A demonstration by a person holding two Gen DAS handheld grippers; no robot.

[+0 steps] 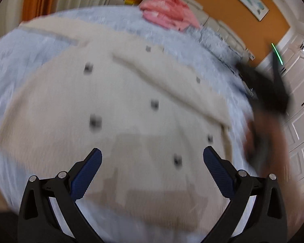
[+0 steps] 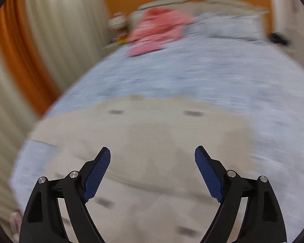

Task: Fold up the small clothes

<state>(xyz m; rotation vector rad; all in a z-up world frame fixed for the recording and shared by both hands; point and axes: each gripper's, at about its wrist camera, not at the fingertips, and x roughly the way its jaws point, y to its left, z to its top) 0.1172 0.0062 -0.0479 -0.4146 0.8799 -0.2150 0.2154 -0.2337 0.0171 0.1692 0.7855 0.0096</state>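
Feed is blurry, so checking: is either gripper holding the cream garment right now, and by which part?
Nothing is held. The left gripper and right gripper are both open above the cream garment, with no cloth between their fingers.

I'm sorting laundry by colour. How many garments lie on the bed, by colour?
Cream garment with dark square spots: 1
Pink garment, crumpled at the far end of the blue bedspread: 1
Total: 2

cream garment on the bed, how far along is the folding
Done: the cream garment lies spread on the blue bedspread, apparently one part folded across. In hand: nothing; left gripper and right gripper are open. Left: remaining folds, pink clothes.
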